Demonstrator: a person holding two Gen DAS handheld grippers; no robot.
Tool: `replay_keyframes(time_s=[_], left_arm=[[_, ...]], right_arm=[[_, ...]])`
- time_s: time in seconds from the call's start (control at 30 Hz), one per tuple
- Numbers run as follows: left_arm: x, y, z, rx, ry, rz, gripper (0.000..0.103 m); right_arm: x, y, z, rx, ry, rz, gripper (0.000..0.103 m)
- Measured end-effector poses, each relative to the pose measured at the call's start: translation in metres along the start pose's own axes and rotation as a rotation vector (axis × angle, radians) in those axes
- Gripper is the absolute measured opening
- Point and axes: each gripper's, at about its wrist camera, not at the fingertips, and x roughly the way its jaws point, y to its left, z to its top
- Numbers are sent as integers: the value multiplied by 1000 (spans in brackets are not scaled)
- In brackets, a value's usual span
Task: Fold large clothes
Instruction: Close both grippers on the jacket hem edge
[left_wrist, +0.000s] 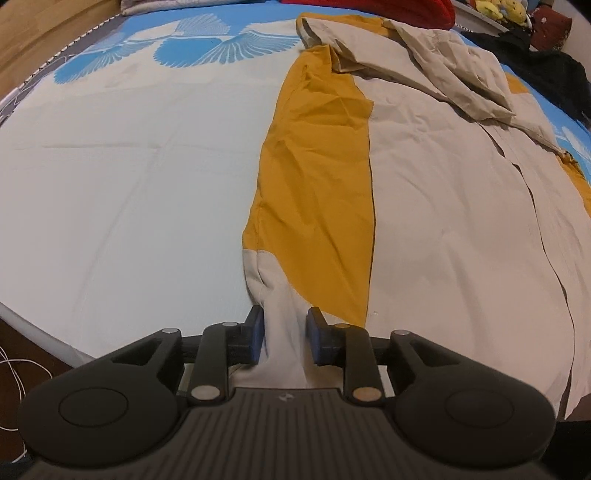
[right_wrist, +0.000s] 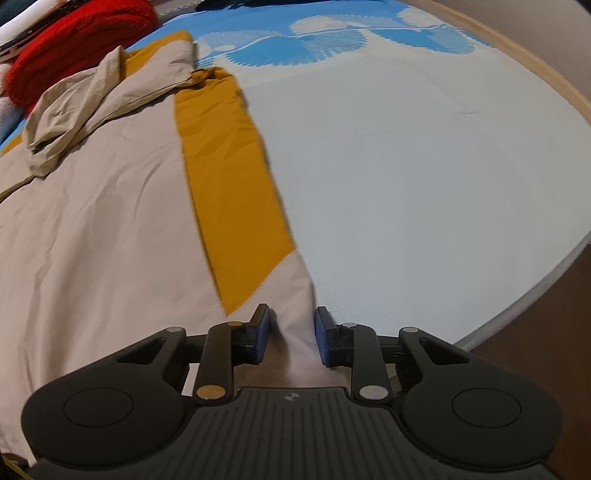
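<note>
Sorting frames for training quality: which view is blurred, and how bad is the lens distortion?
Right wrist view: motion smear along the mustard panel edge of the jacket; right gripper itself sharp. Left wrist view: crisp, jacket creases legible around the left gripper. Both: strong fisheye bowing of the bed sheet, warm dim light, no glare.
</note>
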Motion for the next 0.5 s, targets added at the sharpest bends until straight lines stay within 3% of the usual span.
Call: replay_keyframes(time_s=[0.23, 0.27, 0.37, 0.4, 0.5], left_arm=[[0, 2, -1, 0, -1, -6, 26], [-1, 2, -2, 6, -7, -10, 17], [-5, 1, -1, 20, -37, -25, 8], [-6, 0, -1, 17, -44, -30, 8], [-7, 1, -2, 0, -39, -36, 9]], right_arm=[[2, -1, 0, 0, 12, 2, 29], [2, 0, 0, -6, 15, 9, 29], [0, 4, -2, -28, 15, 34, 18], [0, 4, -2, -28, 14, 42, 12], [-3, 3, -1, -7, 14, 64, 8]])
